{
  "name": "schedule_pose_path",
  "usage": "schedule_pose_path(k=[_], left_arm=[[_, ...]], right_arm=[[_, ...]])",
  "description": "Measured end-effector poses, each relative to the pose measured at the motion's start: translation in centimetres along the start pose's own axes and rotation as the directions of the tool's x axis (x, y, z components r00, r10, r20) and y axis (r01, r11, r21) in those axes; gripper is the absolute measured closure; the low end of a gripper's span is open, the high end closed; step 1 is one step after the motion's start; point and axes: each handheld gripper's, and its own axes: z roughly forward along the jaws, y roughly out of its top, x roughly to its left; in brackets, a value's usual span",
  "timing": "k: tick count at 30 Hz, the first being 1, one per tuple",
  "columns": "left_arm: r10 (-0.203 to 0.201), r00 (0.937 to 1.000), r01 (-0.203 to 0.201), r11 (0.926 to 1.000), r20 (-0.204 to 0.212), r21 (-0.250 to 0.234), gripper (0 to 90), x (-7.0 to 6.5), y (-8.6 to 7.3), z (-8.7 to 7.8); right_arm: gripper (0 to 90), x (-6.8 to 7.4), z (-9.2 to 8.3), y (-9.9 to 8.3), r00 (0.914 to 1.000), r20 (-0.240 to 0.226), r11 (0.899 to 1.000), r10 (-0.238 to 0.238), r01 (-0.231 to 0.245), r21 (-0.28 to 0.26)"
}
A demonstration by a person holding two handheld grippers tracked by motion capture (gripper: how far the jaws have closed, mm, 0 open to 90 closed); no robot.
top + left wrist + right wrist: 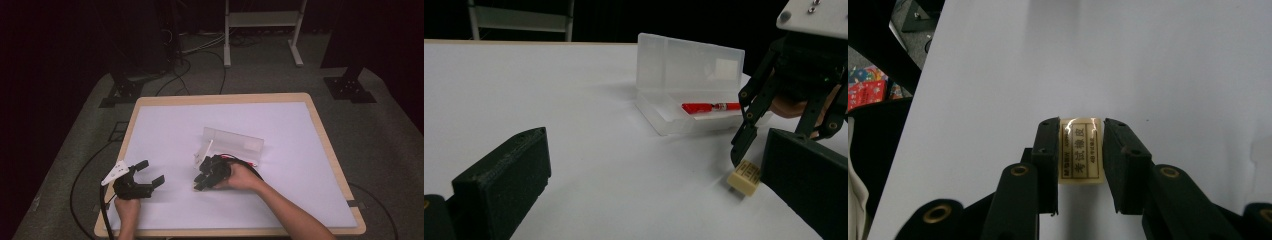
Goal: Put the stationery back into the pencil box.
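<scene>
A small cream eraser [1080, 150] with printed black characters lies on the white table top [280, 120]. My right gripper [1080, 124] points down over it and is shut on it, a pad pressed against each long side. In the left gripper view the eraser [744, 177] rests on the table under the right gripper [751, 160]. In the high view the right gripper [200, 180] sits just in front of an open clear plastic case [232, 142]. That case [689, 85] holds a red pen [709, 106]. My left gripper [152, 171] rests at the near left, open, with nothing between its jaws.
The table has a wooden rim [330, 150]. Beyond it the dark floor carries cables [200, 55] and a white metal frame [262, 30]. A cable [80, 180] trails off the table's left side.
</scene>
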Motion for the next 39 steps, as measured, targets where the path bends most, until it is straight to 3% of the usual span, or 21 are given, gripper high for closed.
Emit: schedule_pose_path(k=[23,39], left_arm=[[0.003,1.0,-0.003,1.0,-0.001,0.001,0.0,0.0,0.0,0.0],[0.003,1.0,-0.003,1.0,-0.002,0.001,0.0,0.0,0.0,0.1]], right_arm=[[68.4,-0.7,-6.2,0.7,0.9952,0.088,0.996,0.043,-0.036,-0.08],[68.5,-2.2,-7.4,1.3,0.9897,0.123,0.994,0.073,-0.063,-0.09]])
